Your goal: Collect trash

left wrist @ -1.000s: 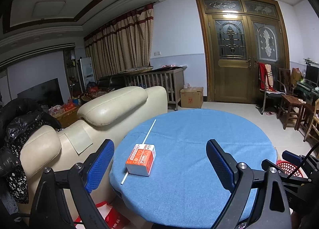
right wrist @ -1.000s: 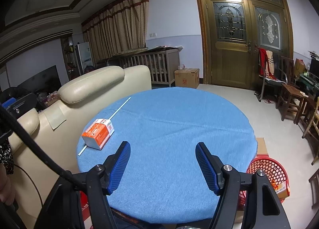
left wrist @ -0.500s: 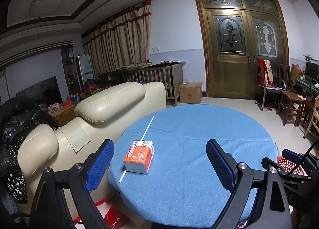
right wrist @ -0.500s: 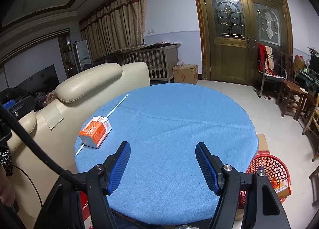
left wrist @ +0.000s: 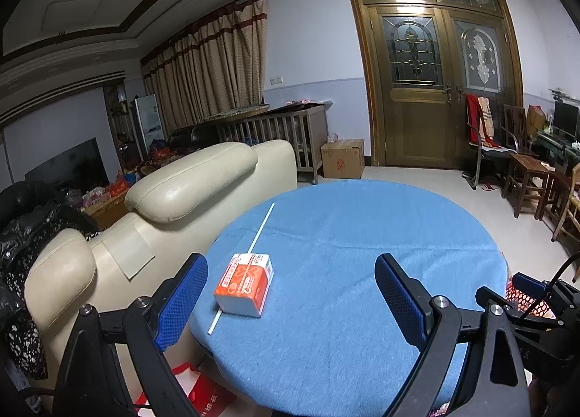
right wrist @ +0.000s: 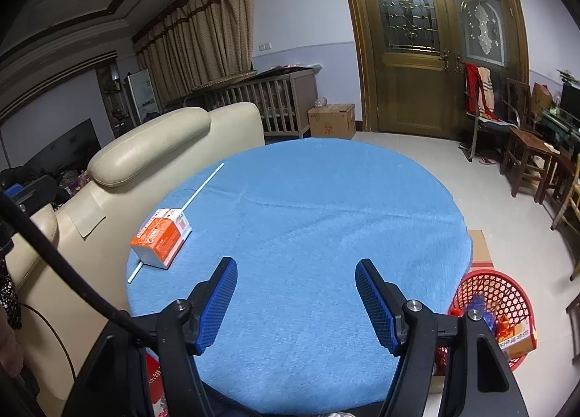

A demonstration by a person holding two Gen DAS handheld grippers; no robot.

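The left tool (left wrist: 290,293) is hanging over the near edge of the round bench (left wrist: 362,272) with the blue cloth. Its two blue fingers (left wrist: 183,299) are standing wide apart, and nothing is sitting between them. The orange and white box (left wrist: 245,284) is lying flat on the cloth just ahead of the left finger, near the bench's left edge, and the finger is not touching it. A thin white stick (left wrist: 259,230) is lying under the box. One end is poking out toward the tool, and the other end is pointing away across the cloth.

The right tool (right wrist: 295,295) is also hanging over the near side of the bench. Its blue fingers (right wrist: 373,302) are standing apart too, a bit closer together than the left ones, with only bare cloth showing between them. From this tool, the box (right wrist: 161,237) is sitting ahead and well off to the left, with the stick (right wrist: 201,186) running out from under it.

A red basket (right wrist: 507,293) is standing on the floor to the right of the right tool, just beside the bench, with some things inside it. A cream sofa (left wrist: 188,195) is sitting off to the left of both tools, right behind the bench.
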